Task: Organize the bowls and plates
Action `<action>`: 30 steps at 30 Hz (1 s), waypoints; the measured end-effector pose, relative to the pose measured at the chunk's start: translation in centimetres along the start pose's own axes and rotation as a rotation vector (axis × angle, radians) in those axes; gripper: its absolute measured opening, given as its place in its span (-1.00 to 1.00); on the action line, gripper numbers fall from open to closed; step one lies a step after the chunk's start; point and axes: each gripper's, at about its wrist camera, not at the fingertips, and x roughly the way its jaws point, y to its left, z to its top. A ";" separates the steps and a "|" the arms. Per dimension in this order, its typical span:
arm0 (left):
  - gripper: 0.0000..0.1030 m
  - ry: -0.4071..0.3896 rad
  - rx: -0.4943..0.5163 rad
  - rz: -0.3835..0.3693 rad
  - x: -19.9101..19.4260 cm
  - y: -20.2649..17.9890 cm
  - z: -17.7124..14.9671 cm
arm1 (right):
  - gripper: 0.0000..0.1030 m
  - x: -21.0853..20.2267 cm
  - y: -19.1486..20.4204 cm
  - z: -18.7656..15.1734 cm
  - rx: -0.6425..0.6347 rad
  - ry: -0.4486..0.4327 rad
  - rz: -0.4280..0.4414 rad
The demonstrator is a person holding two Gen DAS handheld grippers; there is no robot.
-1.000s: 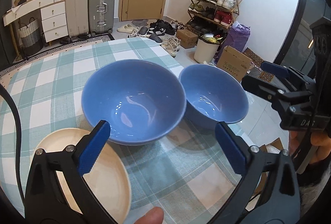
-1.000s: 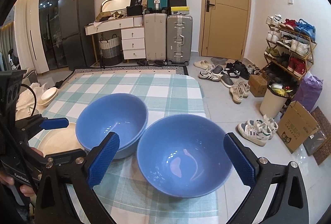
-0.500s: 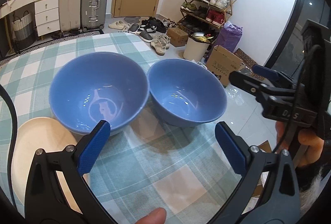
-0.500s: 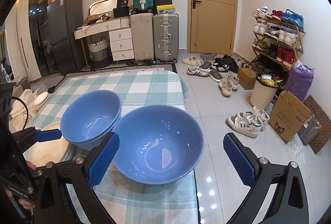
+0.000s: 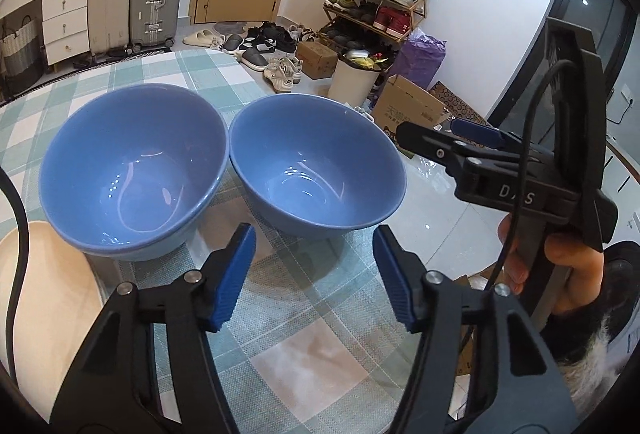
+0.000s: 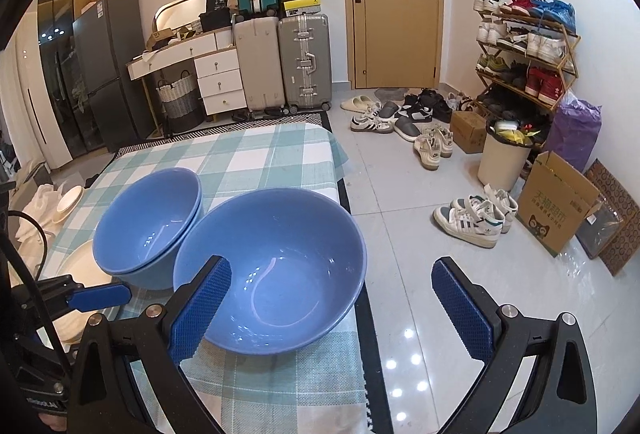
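Two blue bowl groups stand side by side on the checked tablecloth. The left one (image 5: 132,169) looks like two bowls nested; it also shows in the right wrist view (image 6: 148,226). The single right bowl (image 5: 316,169) sits by the table's right edge and shows in the right wrist view (image 6: 272,266). A cream plate (image 5: 44,298) lies at the near left. My left gripper (image 5: 316,274) is open and empty, just short of the right bowl's near rim. My right gripper (image 6: 332,306) is open and empty, its left finger over that bowl's near rim.
The table's right edge (image 6: 344,193) drops to a tiled floor with shoes, a bin (image 6: 504,157) and a cardboard box (image 6: 556,201). White dishes (image 6: 68,199) lie on cloth off the table's left. Suitcases and drawers stand at the back wall.
Both grippers have shifted right, so the bowls sit further left in view. My left gripper's fingers have narrowed and now face the right bowl. The bowls have not moved.
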 end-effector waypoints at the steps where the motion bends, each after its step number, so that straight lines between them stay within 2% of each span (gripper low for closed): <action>1: 0.11 0.002 -0.005 0.000 0.3 0.0 0.0 | 0.99 0.3 -0.1 0.0 0.002 0.004 0.001; 12: 0.03 0.016 -0.075 0.016 3.7 0.7 0.9 | 0.96 4.0 -1.4 -0.7 0.046 0.074 0.014; 14: 0.02 0.017 -0.081 0.017 4.3 0.9 1.2 | 0.77 4.7 -1.8 -0.7 0.056 0.088 0.019; 16: 0.00 0.020 -0.092 0.021 4.9 1.2 1.4 | 0.49 5.6 -2.1 -0.7 0.061 0.115 0.028; 19: -0.05 0.026 -0.104 0.028 5.7 1.7 1.6 | 0.26 6.5 -2.2 -0.7 0.057 0.134 0.033; 25: -0.14 0.035 -0.109 0.020 6.7 2.6 1.7 | 0.01 7.6 -1.9 -0.7 0.053 0.148 0.041; 30: -0.19 0.036 -0.112 0.020 7.0 3.1 2.0 | -0.11 7.7 -1.3 -0.5 0.039 0.144 0.039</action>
